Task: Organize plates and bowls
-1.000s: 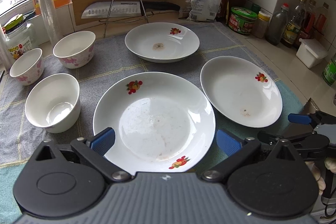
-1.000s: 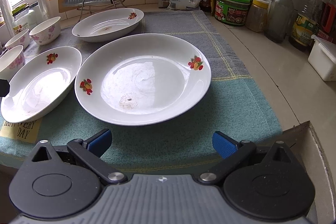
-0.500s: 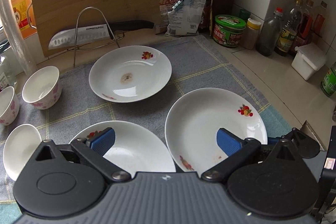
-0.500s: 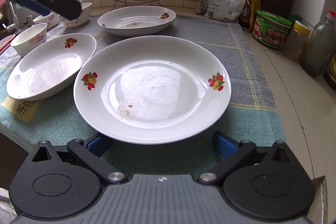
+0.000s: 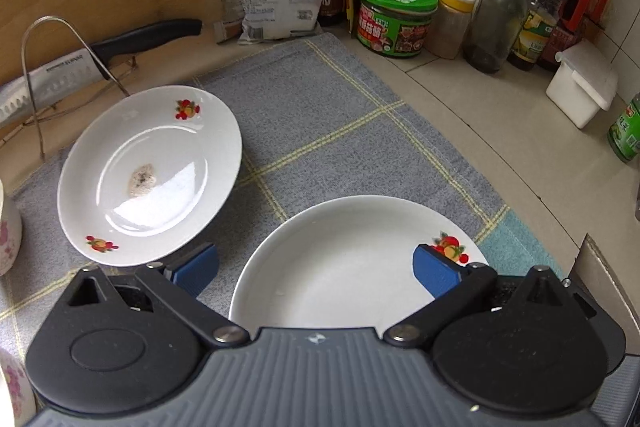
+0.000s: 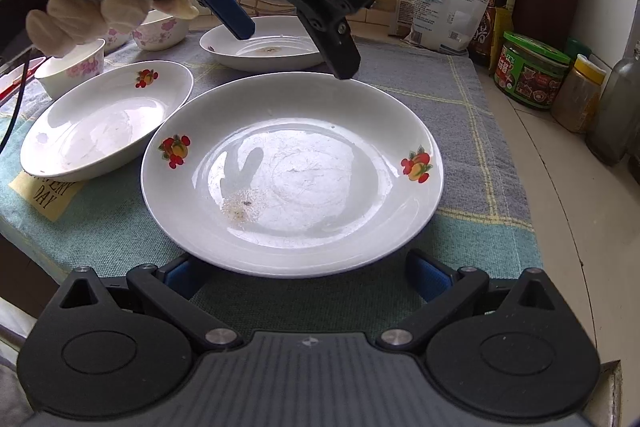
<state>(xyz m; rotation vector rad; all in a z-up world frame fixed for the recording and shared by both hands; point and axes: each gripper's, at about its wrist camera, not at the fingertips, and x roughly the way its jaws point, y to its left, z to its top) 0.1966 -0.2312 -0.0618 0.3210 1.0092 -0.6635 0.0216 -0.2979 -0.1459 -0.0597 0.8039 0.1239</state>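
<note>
On the towel-covered surface (image 6: 480,131) we now have both claws gathered around the same dish: the large plate (image 6: 296,163) nearest the right edge. Half a second ago our left claw (image 5: 316,267) looked over two plates side by side; it has since swung right and forward, so that the large plate fills the space under its spread blue pads, with the far plate (image 5: 148,175), the one with a dried smear in its well, off to its left. In the right wrist view the left claw hangs over the large plate's far rim, a gloved hand (image 6: 104,15) behind it. Our right claw (image 6: 298,281) has closed in too: the plate's near rim now overlaps the gap between its pads, which stand wide apart and grip nothing. The middle plate (image 6: 104,119) lies touching or just beside the large one on its left, and the flowered bowls (image 6: 160,31) stand behind.

We judge that the large plate has been picked as the first piece to move, probably to be stacked, but it rests on the towel and no grasp is made yet.
</note>
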